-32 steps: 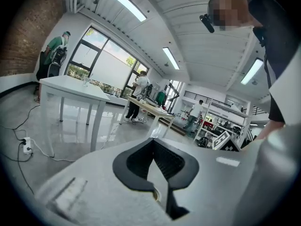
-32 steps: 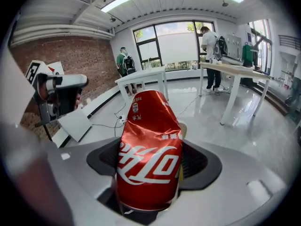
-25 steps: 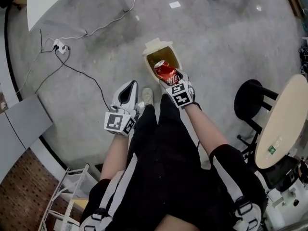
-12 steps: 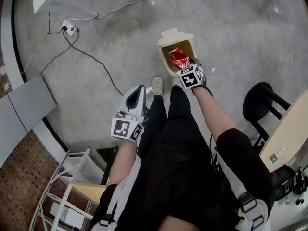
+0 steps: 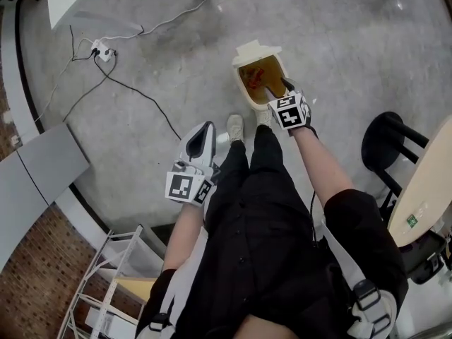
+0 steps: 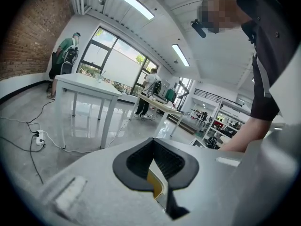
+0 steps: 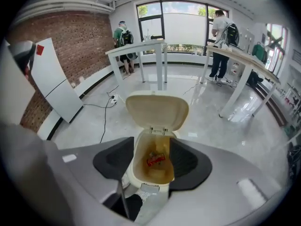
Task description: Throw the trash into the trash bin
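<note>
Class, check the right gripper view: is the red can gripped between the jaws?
No: the red can lies at the bottom of the open trash bin, while the jaws stand apart above it, touching nothing.

My right gripper (image 5: pixel 277 92) hovers over the open trash bin (image 5: pixel 240 90), upper centre, jaws just closing on nothing (red can (image 5: pixel 254 78) inside).

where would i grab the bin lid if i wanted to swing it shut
Pinch the free top edge of the lid, coming down from above. It stands open and roughly upright, hinged at the back rim of the bin, so that edge is thin, exposed and farthest from the hinge.
</note>
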`<state>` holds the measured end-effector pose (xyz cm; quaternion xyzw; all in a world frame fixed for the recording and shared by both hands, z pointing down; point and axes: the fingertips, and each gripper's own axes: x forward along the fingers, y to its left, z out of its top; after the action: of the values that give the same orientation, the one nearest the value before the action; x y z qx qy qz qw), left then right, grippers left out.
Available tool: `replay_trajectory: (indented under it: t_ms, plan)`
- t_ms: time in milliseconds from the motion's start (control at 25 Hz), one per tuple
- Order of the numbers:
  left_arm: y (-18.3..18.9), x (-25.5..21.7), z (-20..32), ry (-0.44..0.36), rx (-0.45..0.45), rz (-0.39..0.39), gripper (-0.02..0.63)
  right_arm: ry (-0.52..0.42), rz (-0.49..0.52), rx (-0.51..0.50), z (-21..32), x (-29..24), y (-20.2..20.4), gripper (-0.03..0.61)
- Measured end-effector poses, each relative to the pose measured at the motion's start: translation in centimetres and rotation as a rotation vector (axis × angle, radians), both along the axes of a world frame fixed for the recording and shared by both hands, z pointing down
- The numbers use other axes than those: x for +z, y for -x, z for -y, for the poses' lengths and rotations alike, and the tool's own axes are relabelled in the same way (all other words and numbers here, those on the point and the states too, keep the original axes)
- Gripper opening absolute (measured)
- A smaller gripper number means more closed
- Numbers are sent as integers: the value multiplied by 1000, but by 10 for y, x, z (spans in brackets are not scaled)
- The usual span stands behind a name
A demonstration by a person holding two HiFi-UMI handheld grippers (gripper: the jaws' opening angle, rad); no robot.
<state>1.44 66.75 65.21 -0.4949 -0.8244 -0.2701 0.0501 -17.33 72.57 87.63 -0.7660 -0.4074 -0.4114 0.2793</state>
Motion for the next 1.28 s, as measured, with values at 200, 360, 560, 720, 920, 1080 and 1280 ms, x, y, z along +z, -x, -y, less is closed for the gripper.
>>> replay_trajectory:
  t_ms: [200,360,560,720,920,1080,1280]
  plan:
    - [-4,-30,5,39,31,6,3,108,-75,134,6,-65,6,123]
    - [-10,-66,-20,130,41,16,3,257,-151,259,-11,-134,25,40]
    - [-12,-123,-54,301,69,50,3,497,-242,295,-18,-234,43,6]
    - [-17,-155,-58,376,97,64,2,659,-275,329,4,-298,59,6]
    - [-14,-184,-53,445,167,95,3,758,-277,418,35,-345,88,6]
    - [9,-202,-36,500,296,128,3,818,-291,490,65,-371,111,6]
    - [40,-212,-26,525,367,128,3,900,-280,562,111,-401,148,6]
